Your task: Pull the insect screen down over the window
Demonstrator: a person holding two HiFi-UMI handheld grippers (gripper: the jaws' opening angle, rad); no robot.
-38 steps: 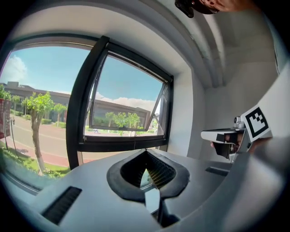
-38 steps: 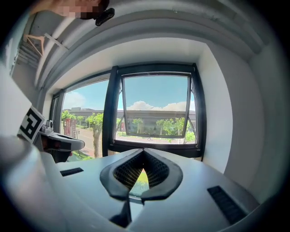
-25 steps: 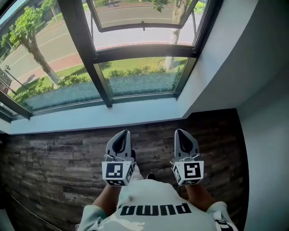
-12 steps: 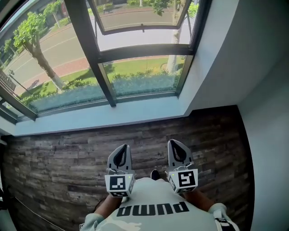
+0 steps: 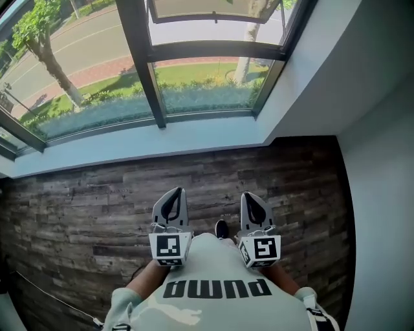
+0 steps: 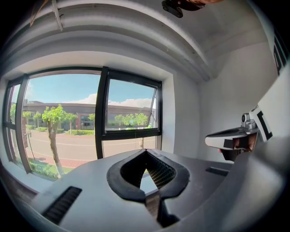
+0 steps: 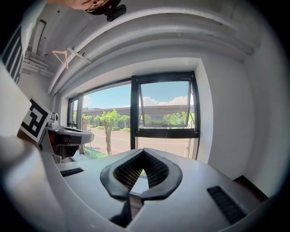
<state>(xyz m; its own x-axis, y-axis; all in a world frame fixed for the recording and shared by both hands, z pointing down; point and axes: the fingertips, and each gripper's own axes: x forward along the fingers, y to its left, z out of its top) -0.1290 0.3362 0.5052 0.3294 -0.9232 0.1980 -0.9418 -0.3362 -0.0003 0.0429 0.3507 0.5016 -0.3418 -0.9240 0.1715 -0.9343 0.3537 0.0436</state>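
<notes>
The window (image 5: pixel 200 97) has a dark frame, and its top-hung sash (image 5: pixel 213 13) is tilted open outward. A pale sill (image 5: pixel 149 145) runs below it. I see no screen drawn across the glass. My left gripper (image 5: pixel 173 194) and right gripper (image 5: pixel 252 196) are held side by side over the floor, well short of the sill and pointing toward the window. Both are shut and hold nothing. In the left gripper view the left gripper (image 6: pixel 146 152) faces the window (image 6: pixel 131 108). The right gripper view shows the right gripper (image 7: pixel 143 151) the same way, with the window (image 7: pixel 163 108) ahead.
Dark wood-plank floor (image 5: pixel 77 207) lies between me and the sill. A white wall (image 5: pixel 375 97) closes the right side. One shoe tip (image 5: pixel 221 228) shows between the grippers. A thin cable (image 5: pixel 52 297) crosses the floor at lower left. A hanger (image 7: pixel 68 55) hangs high on the left.
Both grippers have drawn back from the window together, staying shut. The sill now sits higher in the head view, with more floor showing in front of it.
</notes>
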